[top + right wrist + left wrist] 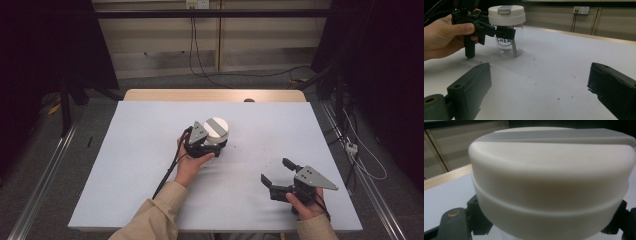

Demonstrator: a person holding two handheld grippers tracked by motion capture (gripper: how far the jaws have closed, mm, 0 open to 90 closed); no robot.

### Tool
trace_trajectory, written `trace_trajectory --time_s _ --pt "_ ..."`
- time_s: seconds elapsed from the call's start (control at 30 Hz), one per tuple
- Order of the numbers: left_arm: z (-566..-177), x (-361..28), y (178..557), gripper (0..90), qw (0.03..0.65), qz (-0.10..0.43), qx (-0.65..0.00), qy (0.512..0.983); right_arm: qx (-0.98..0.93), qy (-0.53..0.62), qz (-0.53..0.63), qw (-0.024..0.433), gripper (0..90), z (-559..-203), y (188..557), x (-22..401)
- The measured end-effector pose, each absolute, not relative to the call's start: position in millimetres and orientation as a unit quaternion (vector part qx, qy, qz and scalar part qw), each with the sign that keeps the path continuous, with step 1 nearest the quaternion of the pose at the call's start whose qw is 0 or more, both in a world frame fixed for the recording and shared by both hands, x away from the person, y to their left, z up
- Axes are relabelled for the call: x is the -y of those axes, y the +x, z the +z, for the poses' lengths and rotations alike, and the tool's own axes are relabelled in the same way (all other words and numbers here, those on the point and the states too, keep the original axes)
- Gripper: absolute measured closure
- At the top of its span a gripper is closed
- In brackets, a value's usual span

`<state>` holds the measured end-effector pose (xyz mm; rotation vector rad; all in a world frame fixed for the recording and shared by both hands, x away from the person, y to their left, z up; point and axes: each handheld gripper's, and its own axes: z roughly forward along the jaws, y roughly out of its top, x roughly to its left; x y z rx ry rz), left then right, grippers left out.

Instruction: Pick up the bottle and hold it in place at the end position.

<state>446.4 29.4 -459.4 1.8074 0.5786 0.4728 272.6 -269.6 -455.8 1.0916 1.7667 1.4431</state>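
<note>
Clamping left gripper [507, 32] jaws around clear plastic jar [509, 46] beneath its white round lid [216, 128], mid-table; resting right gripper [275, 172] wide open, empty, near right.

Jar [216, 131] on table [125, 165], left of right gripper [276, 172].

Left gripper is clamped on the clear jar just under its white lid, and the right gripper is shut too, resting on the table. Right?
Not quite. The right gripper is open, jaws wide apart, as the right gripper view shows. The left gripper does clamp the clear jar under its white lid.
</note>
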Motion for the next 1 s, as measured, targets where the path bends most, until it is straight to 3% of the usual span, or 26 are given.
trace_trajectory --time_s 1.0 --pt "-462 -31 444 18.5 0.564 0.2 -0.251 0.761 -0.682 0.41 0.538 0.278 5.0 -449 296 252"
